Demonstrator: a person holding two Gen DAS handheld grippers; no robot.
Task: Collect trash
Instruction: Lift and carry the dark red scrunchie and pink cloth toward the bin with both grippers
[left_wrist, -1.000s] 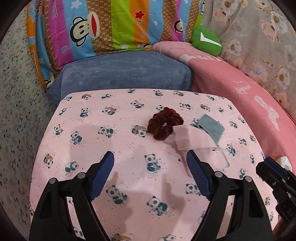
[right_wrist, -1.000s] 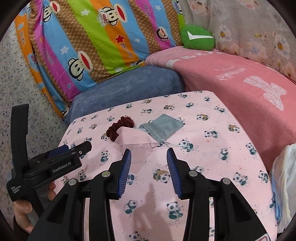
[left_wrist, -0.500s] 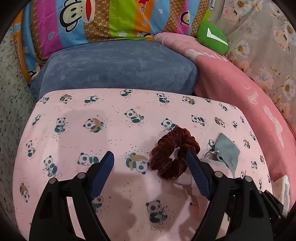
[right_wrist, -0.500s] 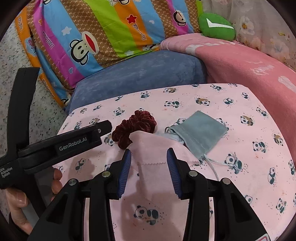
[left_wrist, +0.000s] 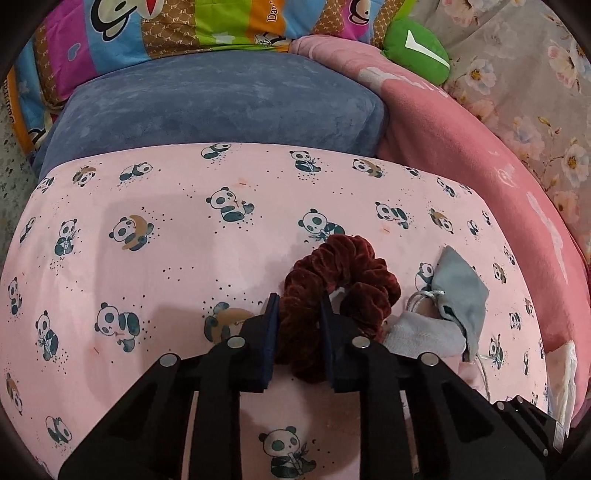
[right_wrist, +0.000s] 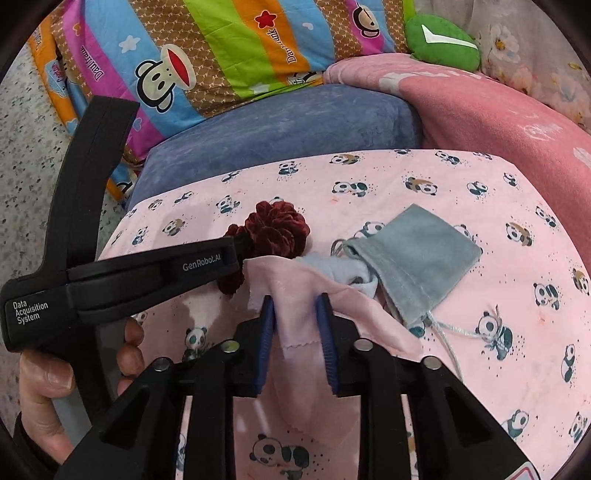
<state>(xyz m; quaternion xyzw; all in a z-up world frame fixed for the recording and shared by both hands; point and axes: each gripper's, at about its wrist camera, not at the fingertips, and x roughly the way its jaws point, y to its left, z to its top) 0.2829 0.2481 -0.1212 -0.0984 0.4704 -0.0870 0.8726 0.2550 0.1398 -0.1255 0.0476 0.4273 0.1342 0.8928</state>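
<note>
Panda-print cloth (left_wrist: 155, 266) is covering the surface you are working on, with a blue cushion (left_wrist: 221, 99) lying at twelve o'clock beyond it and a pink blanket (left_wrist: 480, 147) running off toward two o'clock. Three soft items are sitting together near the middle of that cloth.

Largest of them, a pale pink cloth (right_wrist: 295, 291), is lying at the centre of the right wrist view, and your right gripper (right_wrist: 295, 325) is clenching on a raised fold of it, pads pressing both sides. It is looking thin and limp, so expect it to drape and drag; its far edge is overlapping a light blue scrap, and I cannot tell whether that scrap will come up with it.

Next, a grey drawstring pouch (right_wrist: 413, 258) is resting at one o'clock from that gripper, touching the scrap, with its cord trailing toward four o'clock. It seems light and flat; the gathered mouth is offering the best hold.

Smallest, a dark red scrunchie (left_wrist: 340, 291) is sitting just ahead of your left gripper (left_wrist: 297, 325), which is squeezing the near side of the ring between its pads. It is plush and springy, so you are likely compressing it well; gripping through one side of the loop should hold.
</note>
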